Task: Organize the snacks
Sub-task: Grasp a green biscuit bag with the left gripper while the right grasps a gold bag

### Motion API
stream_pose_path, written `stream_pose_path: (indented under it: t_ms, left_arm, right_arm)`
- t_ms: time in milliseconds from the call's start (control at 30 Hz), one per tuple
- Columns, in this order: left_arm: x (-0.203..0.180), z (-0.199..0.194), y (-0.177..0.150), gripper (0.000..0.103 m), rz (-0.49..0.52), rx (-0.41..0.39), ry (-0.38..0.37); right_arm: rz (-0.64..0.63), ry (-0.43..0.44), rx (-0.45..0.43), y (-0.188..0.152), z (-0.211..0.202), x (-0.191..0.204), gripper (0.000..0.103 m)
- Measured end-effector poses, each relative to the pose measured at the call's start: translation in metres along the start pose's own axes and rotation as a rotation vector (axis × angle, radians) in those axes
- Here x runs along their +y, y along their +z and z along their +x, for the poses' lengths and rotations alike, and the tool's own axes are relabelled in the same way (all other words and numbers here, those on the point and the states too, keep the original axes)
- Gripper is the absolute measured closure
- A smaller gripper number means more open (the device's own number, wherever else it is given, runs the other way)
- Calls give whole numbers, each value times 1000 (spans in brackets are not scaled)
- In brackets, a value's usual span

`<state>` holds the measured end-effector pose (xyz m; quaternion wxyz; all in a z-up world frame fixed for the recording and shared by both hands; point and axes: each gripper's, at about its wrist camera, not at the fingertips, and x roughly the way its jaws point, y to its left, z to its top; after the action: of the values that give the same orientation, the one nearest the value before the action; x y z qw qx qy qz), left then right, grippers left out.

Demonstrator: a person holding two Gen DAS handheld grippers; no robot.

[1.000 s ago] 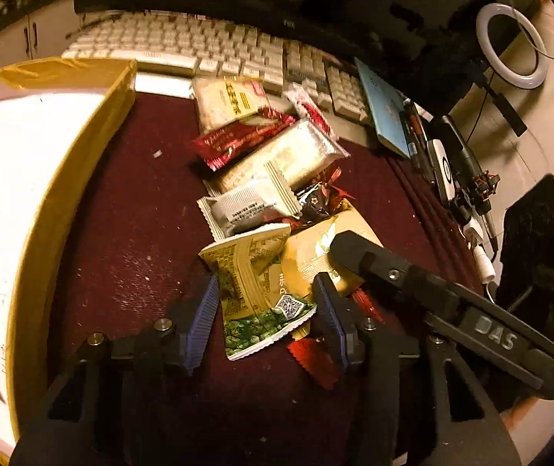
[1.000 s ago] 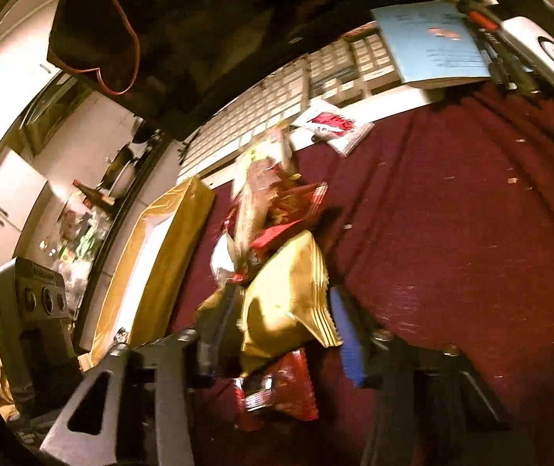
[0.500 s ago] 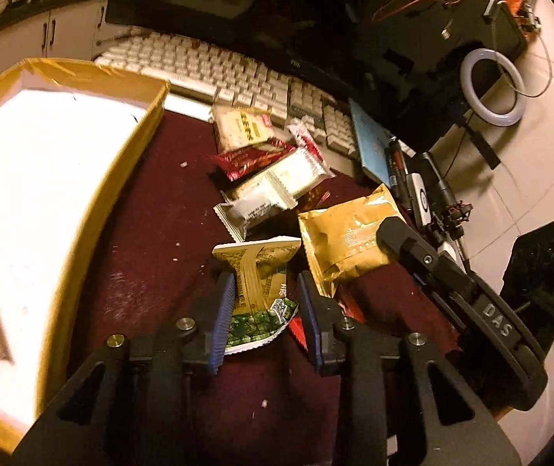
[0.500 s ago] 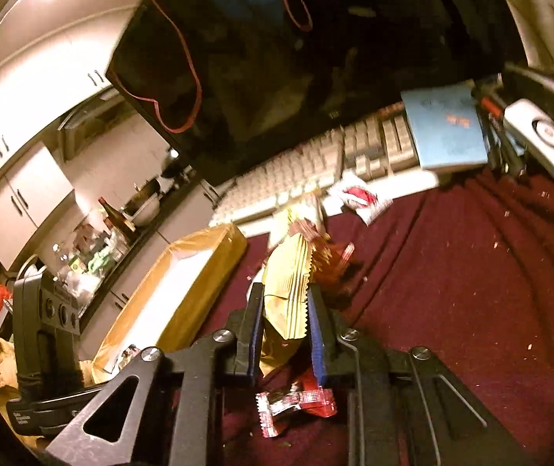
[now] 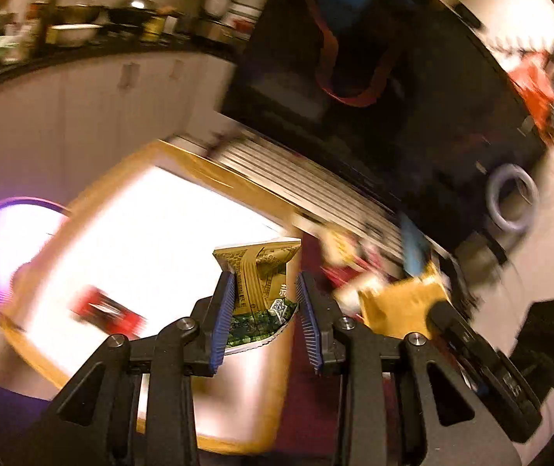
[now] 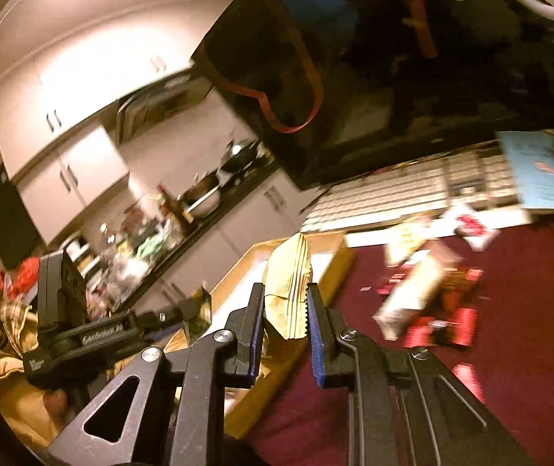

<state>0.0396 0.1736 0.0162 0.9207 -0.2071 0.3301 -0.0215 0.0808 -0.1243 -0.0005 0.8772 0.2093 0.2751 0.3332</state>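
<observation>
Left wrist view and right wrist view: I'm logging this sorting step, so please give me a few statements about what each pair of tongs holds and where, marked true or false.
1. The left tongs grip a tan and green snack packet. True.
2. That packet hangs over the yellow-walled cardboard box. True.
3. The right tongs are empty. False: they clamp a gold foil snack pouch.
4. The box holds nothing. False: a red wrapped snack lies on its white floor.
5. Loose snack packets lie on the dark red cloth. True.
</observation>
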Motion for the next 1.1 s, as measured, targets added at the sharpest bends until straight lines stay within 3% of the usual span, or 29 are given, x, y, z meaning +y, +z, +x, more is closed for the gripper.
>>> stream_pose_path:
  t_ms: [200, 300, 433, 533, 600, 667, 800, 900, 933, 1000, 1100]
  left_arm:
    - [63, 32, 29, 73, -39, 35, 171]
    - [83, 51, 30, 73, -56, 88, 205]
    - [93, 78, 21, 73, -37, 181, 291]
    - [92, 84, 14, 70, -34, 208, 306]
    - [84, 84, 13, 68, -6, 200, 330]
    - [80, 88, 13, 60, 16, 210, 348]
    - [75, 82, 10, 55, 14, 202, 354]
    - [65, 62, 7, 35, 26, 115, 355]
    - [58, 53, 5, 26, 26, 79, 346]
    - [45, 42, 1, 25, 33, 48, 313]
    - [13, 25, -12, 25, 77, 18, 202]
  right_arm:
    - [-49, -4, 166, -4, 96, 37, 83]
    - [-35, 8, 244, -14, 132, 40, 83]
    - [-41, -19, 300, -24, 157, 41, 83]
    - [-87, -67, 343, -31, 173, 43, 82]
    - [-124, -98, 342, -35, 174, 44, 77]
    - [-165, -121, 342, -37, 173, 46, 72]
    - [-188, -106, 308, -36, 152, 46, 48]
    - [-186, -88, 248, -32, 123, 46, 38]
    - [-186, -78, 228, -31, 108, 43, 37]
    - [-178, -68, 202, -30, 85, 38, 35]
    - [-119, -59, 173, -32, 47, 16, 35]
